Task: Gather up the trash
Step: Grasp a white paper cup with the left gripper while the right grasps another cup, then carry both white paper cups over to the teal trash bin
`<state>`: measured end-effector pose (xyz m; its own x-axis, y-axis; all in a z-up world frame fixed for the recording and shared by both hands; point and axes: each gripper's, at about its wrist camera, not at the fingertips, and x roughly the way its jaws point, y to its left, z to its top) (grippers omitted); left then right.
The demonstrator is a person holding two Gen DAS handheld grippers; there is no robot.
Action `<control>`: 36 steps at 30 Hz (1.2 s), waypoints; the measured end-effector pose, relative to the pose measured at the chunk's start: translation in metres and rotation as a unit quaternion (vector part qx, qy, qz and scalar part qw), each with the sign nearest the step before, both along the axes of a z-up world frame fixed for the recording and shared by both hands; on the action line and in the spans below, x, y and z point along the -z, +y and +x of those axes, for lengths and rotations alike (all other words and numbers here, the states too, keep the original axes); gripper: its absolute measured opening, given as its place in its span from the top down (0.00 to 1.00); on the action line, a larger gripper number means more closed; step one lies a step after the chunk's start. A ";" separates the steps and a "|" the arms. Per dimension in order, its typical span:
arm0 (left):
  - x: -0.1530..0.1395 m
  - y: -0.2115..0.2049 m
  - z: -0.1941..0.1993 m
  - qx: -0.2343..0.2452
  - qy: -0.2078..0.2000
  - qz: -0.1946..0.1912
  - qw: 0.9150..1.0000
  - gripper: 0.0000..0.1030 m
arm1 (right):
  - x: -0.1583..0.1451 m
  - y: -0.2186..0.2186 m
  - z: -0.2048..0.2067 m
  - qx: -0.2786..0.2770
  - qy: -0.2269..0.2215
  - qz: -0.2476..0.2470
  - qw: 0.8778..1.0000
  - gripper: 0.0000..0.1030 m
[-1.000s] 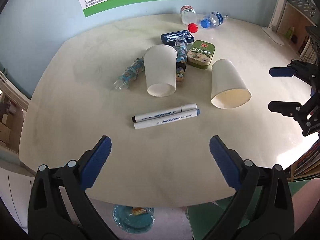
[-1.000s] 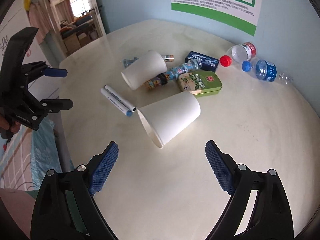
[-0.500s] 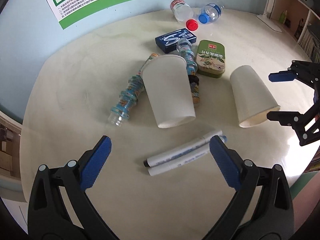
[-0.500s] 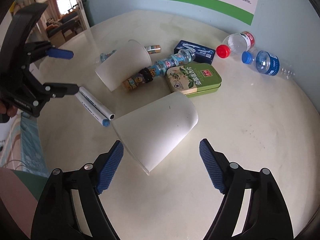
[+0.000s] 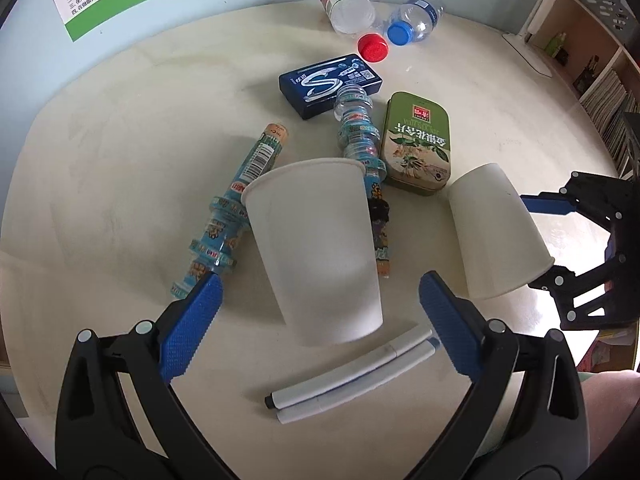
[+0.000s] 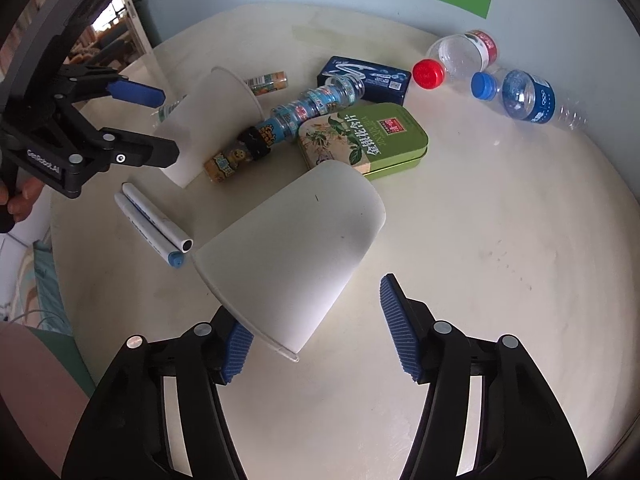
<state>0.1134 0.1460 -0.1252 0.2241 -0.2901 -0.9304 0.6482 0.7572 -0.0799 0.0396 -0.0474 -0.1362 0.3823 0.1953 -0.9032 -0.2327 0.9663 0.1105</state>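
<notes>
While my right gripper has been closing, jaws apart around the paper cup lying on the table, rim toward me, my left gripper gapes; green tin — Chinese lettering.

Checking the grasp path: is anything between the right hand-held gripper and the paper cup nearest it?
Nothing visible. The paper cup lies on its side with its rim already between the open jaws of the right hand-held gripper, which have just been closing.
</notes>
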 end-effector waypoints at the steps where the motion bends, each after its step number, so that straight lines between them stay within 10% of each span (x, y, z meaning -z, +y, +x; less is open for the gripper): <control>1: 0.002 -0.002 0.004 -0.004 0.005 -0.003 1.000 0.07 | 0.001 -0.002 0.002 0.002 0.004 0.003 1.000 0.50; 7: 0.013 0.001 0.024 -0.037 0.049 -0.027 0.998 0.39 | 0.002 -0.019 0.008 0.022 0.009 0.015 1.000 0.61; 14: 0.007 0.010 0.024 -0.059 0.037 -0.029 0.997 0.43 | -0.005 -0.040 0.011 0.043 0.005 0.054 0.998 0.91; 36: -0.049 0.034 -0.026 -0.117 -0.017 -0.051 0.992 0.43 | -0.063 -0.069 -0.011 0.037 -0.062 0.141 0.987 0.95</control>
<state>0.0870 0.1795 -0.0757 0.3265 -0.3183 -0.8900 0.4591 0.8764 -0.1450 0.0290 -0.1168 -0.0733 0.5086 0.4004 -0.7622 -0.1919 0.9157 0.3530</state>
